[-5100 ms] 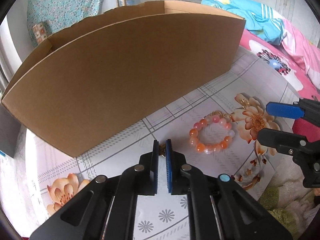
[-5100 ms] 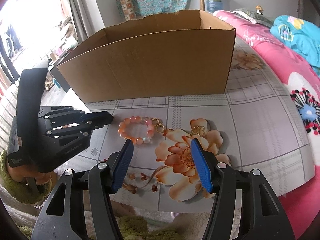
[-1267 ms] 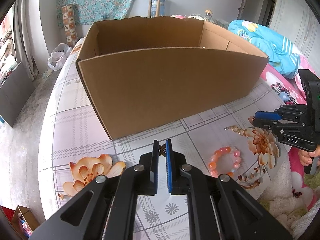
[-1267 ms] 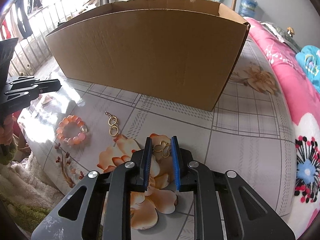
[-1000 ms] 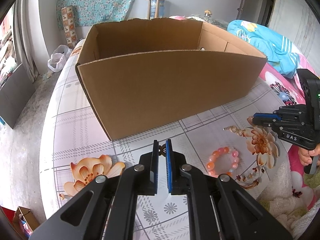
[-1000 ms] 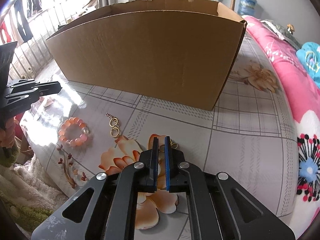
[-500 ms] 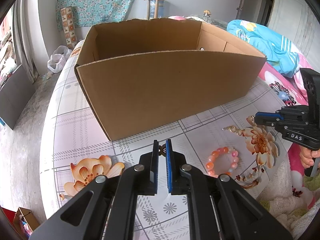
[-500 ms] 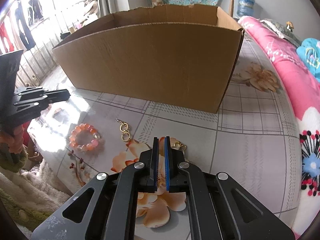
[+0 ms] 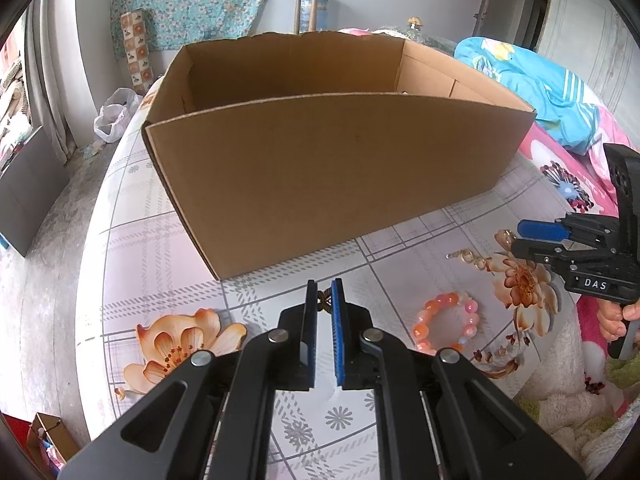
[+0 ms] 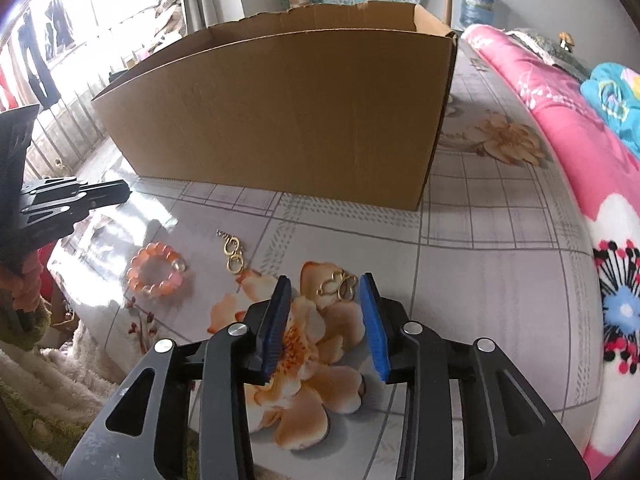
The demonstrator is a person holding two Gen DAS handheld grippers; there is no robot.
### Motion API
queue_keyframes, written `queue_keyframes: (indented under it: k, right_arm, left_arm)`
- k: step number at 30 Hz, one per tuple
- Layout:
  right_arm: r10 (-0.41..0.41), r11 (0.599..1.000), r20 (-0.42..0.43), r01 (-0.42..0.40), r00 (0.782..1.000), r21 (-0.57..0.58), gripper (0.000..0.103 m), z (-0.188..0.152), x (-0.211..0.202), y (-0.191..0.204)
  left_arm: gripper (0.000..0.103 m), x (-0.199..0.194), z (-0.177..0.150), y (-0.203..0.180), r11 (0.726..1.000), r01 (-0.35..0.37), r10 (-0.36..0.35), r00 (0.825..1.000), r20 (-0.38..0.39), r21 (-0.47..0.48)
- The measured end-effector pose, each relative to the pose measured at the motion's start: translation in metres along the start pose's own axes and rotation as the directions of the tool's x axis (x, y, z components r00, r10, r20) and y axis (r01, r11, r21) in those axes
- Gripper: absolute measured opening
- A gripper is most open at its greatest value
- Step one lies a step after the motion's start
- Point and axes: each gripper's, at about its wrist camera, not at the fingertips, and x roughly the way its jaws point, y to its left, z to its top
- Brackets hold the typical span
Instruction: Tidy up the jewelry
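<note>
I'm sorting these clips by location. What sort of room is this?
Most likely a bedroom at home: a pink floral quilt with a blue blanket lies beside the table, a patterned cloth hangs on the wall, and laundry hangs outside the window.

Floral table (image 10: 500,248): box (image 10: 288,112), bracelet (image 10: 156,270), earrings (image 10: 338,286)

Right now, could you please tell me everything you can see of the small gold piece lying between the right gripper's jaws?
The gold piece looks like thin, shiny yellow metal bent into openwork loops, roughly two linked hearts or petals, with a short bit of chain at its left end. It lies flat on the floral tablecloth, over a printed orange flower, in front of the cardboard box. The right gripper has just been opening its jaws; the piece sits between their tips, and neither blue pad appears to press on it.
</note>
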Motion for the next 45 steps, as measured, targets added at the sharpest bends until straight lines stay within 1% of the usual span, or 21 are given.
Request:
queue_keyframes:
  k: [6, 8, 11, 13, 15, 16, 26, 32, 36, 45]
  right_arm:
    - [-0.038, 0.998, -0.013, 0.038, 0.999, -0.041, 0.036, 0.005, 0.009, 0.003]
    - [-0.053, 0.997, -0.019, 0.052, 0.998, -0.065, 0.033, 0.006, 0.009, 0.005]
    - [-0.055, 0.996, -0.027, 0.053, 0.998, -0.073, 0.024, 0.009, 0.010, 0.003]
    - [-0.054, 0.996, -0.029, 0.052, 0.998, -0.071, 0.015, 0.009, 0.010, 0.001]
    - [-0.052, 0.996, -0.030, 0.050, 0.998, -0.069, 0.015, 0.011, 0.010, -0.001]
    - [-0.054, 0.996, -0.029, 0.052, 0.998, -0.070, 0.009, 0.010, 0.010, -0.001]
    - [-0.036, 0.998, -0.025, 0.035, 0.999, -0.046, 0.009, 0.012, 0.011, -0.008]
    - [-0.008, 1.000, -0.017, 0.007, 1.000, -0.030, 0.009, 0.013, 0.012, -0.006]
    - [0.021, 1.000, -0.011, -0.021, 1.000, 0.001, 0.009, 0.011, 0.011, -0.005]
    - [0.046, 0.997, 0.017, -0.047, 0.999, 0.056, 0.009, 0.000, -0.005, 0.000]
  left_arm:
    - [0.006, 0.001, -0.001, 0.005, 1.000, 0.000, 0.000, 1.000, -0.003, -0.008]
    - [0.006, 0.002, -0.002, 0.005, 1.000, 0.004, -0.004, 1.000, -0.008, -0.010]
    - [0.006, 0.003, -0.002, 0.004, 1.000, 0.005, -0.005, 1.000, -0.011, -0.007]
    - [0.006, 0.002, -0.001, 0.003, 1.000, 0.005, -0.005, 1.000, -0.008, -0.006]
    - [0.006, 0.002, -0.001, 0.003, 1.000, 0.004, -0.004, 1.000, -0.008, -0.006]
    - [0.006, 0.002, -0.001, 0.003, 1.000, 0.004, -0.004, 1.000, -0.008, -0.006]
    - [0.006, 0.001, 0.000, 0.002, 1.000, -0.001, 0.001, 1.000, -0.006, -0.002]
    - [0.006, 0.001, 0.000, 0.001, 1.000, -0.001, 0.001, 1.000, -0.006, -0.002]
    - [0.006, 0.001, 0.000, 0.001, 1.000, -0.003, 0.003, 1.000, -0.005, -0.002]
    - [0.006, 0.000, 0.000, 0.002, 1.000, -0.005, 0.005, 1.000, -0.006, -0.006]
